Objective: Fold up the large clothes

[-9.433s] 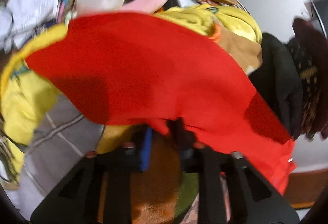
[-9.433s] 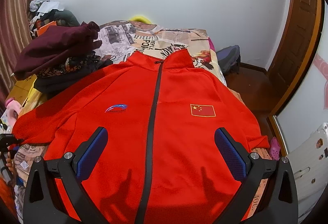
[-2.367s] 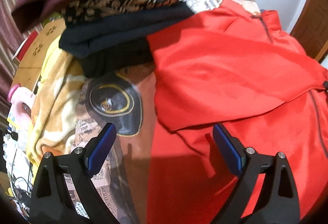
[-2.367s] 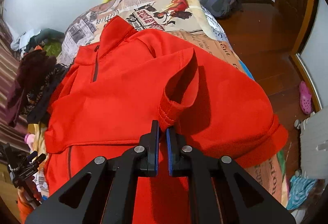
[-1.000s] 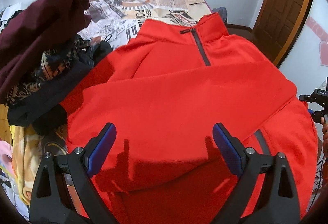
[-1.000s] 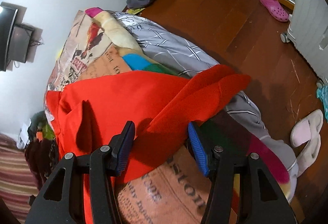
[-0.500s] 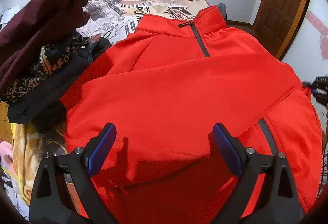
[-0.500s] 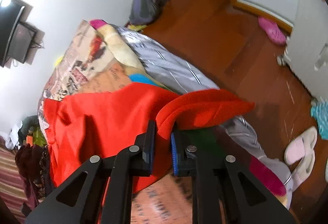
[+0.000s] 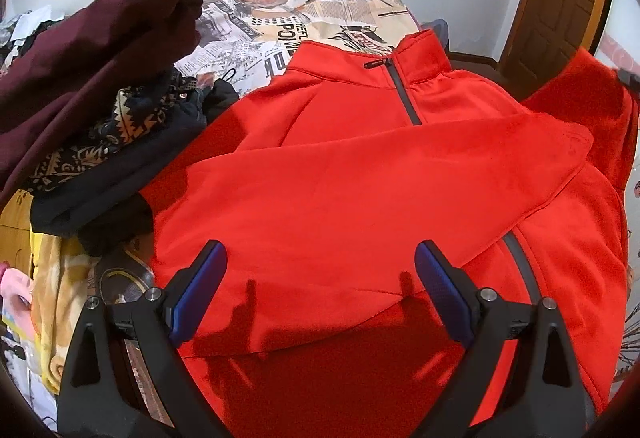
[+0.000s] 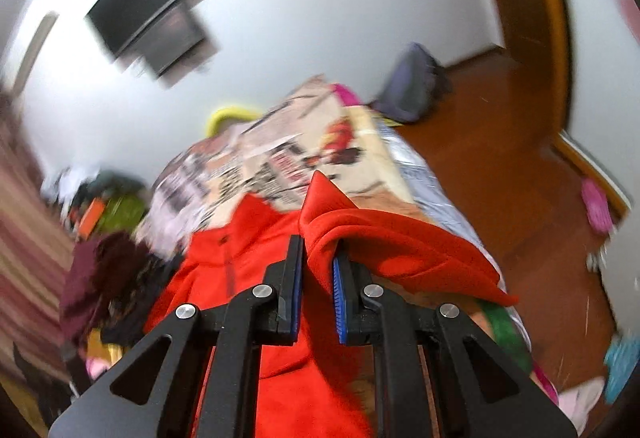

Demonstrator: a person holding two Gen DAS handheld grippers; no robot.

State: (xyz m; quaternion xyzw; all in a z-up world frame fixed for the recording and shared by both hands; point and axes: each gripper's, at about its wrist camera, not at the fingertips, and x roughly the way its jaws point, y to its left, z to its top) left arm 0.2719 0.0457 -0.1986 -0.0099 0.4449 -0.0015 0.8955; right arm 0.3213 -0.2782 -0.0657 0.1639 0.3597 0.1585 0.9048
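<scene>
A red zip jacket (image 9: 360, 177) lies face up on the bed, collar toward the far wall, with one sleeve folded across its chest. My left gripper (image 9: 318, 290) hovers open over the jacket's lower part, nothing between its blue pads. My right gripper (image 10: 318, 270) is shut on the jacket's other sleeve (image 10: 400, 246), lifted above the bed's right side; the cloth bunches between the pads and drapes off to the right. That raised sleeve (image 9: 592, 97) also shows at the right edge of the left wrist view.
A pile of dark clothes, a maroon garment (image 9: 88, 49) on top, sits on the bed left of the jacket. The printed bedspread (image 9: 320, 17) reaches the far wall. Wooden floor (image 10: 520, 165), a door frame, a dark bag (image 10: 408, 85) and slippers lie right of the bed.
My right gripper closed on the jacket's right sleeve hanging off the bed edge and lifted it while rolling. The left gripper stayed open and nearly still over the jacket.
</scene>
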